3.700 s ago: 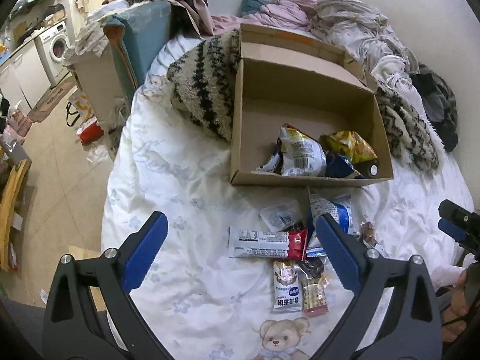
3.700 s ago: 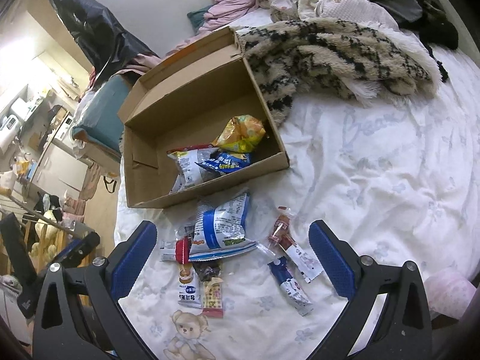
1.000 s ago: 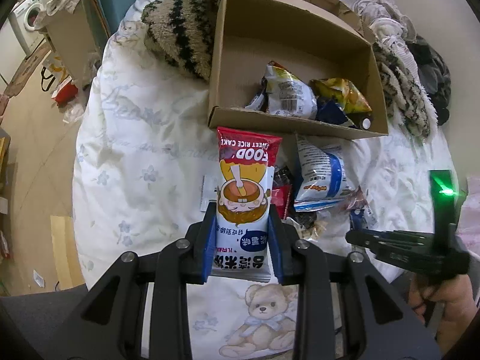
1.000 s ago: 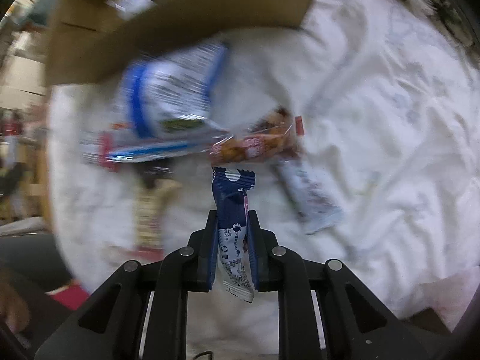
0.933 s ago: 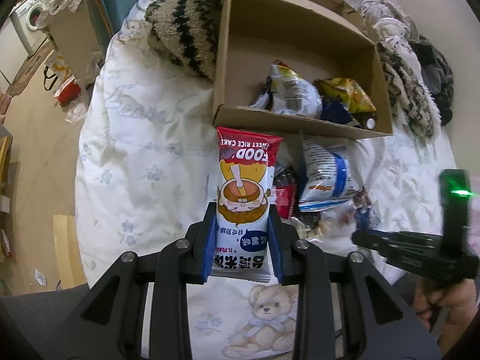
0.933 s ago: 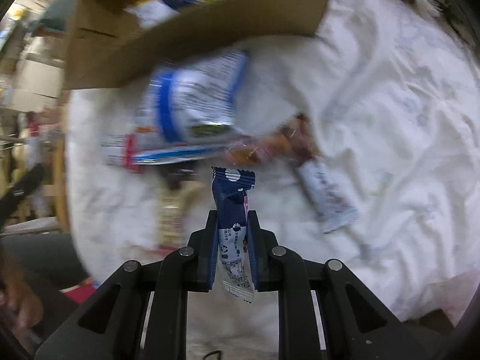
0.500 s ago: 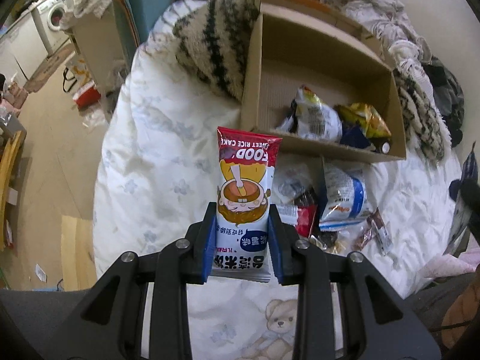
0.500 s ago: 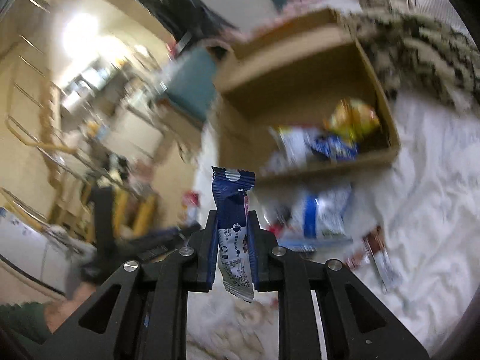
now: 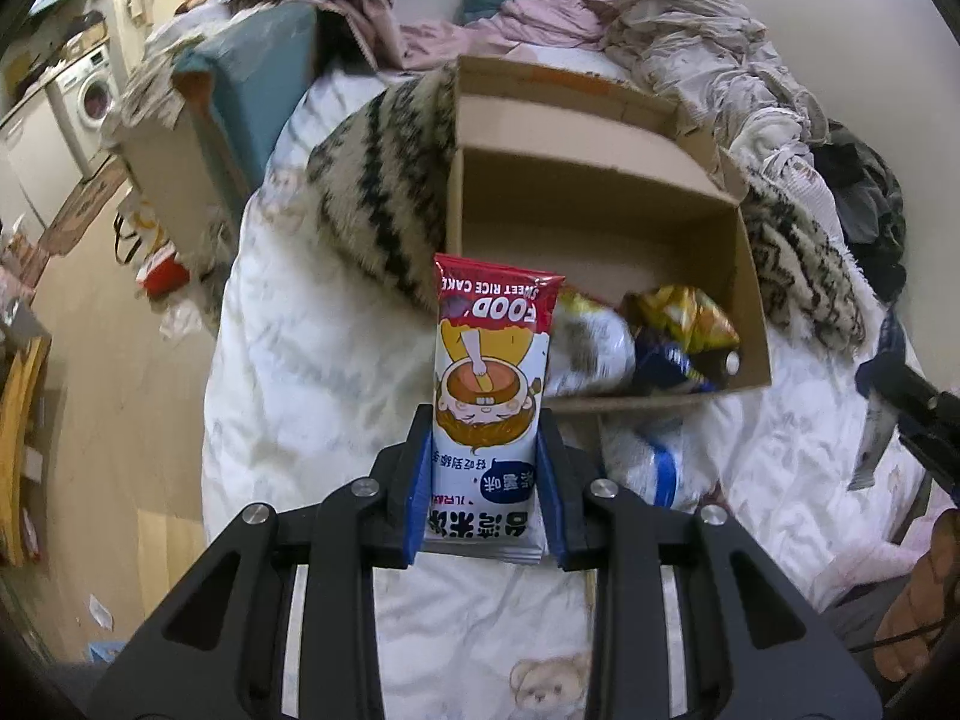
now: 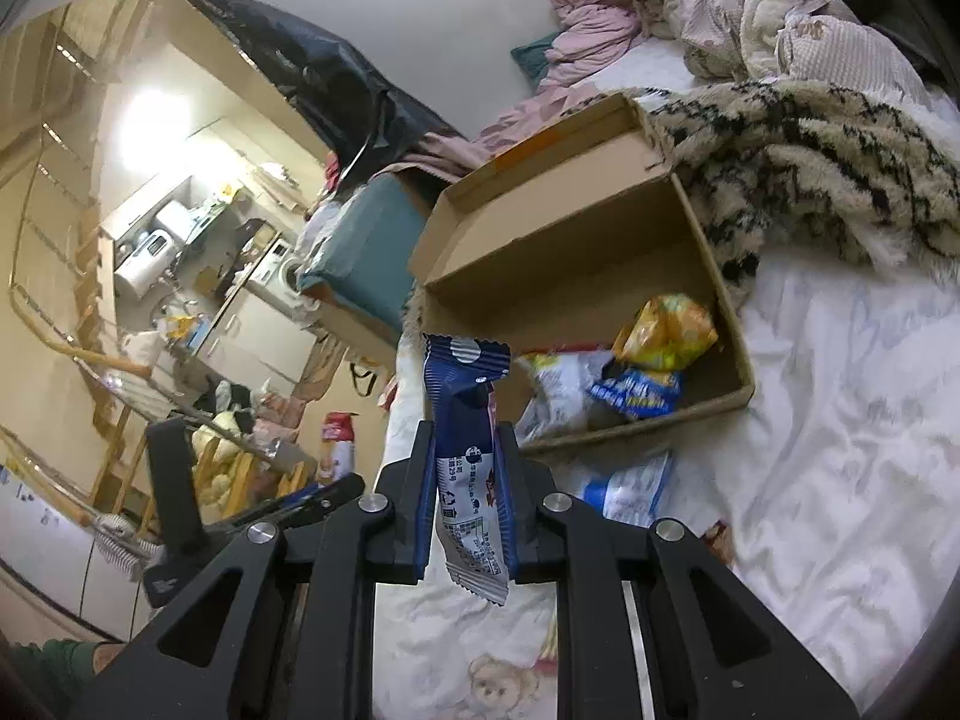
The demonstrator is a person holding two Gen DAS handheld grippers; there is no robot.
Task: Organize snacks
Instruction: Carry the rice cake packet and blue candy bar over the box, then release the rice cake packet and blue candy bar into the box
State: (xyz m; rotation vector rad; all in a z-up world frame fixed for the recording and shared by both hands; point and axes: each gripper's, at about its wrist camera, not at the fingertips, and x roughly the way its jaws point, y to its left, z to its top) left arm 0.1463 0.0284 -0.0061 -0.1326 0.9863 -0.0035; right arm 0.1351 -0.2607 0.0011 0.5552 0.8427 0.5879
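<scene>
A red-and-white sweet rice cake packet [image 9: 489, 396] is pinched between the blue fingers [image 9: 422, 483] of the left gripper [image 9: 485, 489] and stands upright in front of the near left corner of the cardboard box [image 9: 600, 198]. A narrow dark-blue snack bar wrapper [image 10: 467, 456] is clamped between the nearly closed fingers [image 10: 423, 504] of the right gripper [image 10: 465, 507], its crimped end hanging below them.

Compared with a second ago, both packets are held exactly as before, but both grippers have been raised above the bed [image 9: 312, 360]. In the left wrist view the box was close and seen from steeply above; now it is seen from further back, with the pile of clothes [image 9: 678, 42] and the washing machine [image 9: 90, 102] in view. In the right wrist view the bedsheet and loose snacks filled the picture a second ago; now the view is far more level, taking in the open box, the wall and the room beyond.

Inside the box lie a yellow chip bag [image 10: 666, 324], a blue bag [image 10: 639, 390] and a white bag [image 10: 561, 390]. A white-and-blue bag [image 10: 627, 489] is left on the bed just in front of the box. The striped fuzzy blanket [image 10: 810, 162] lies against the box.
</scene>
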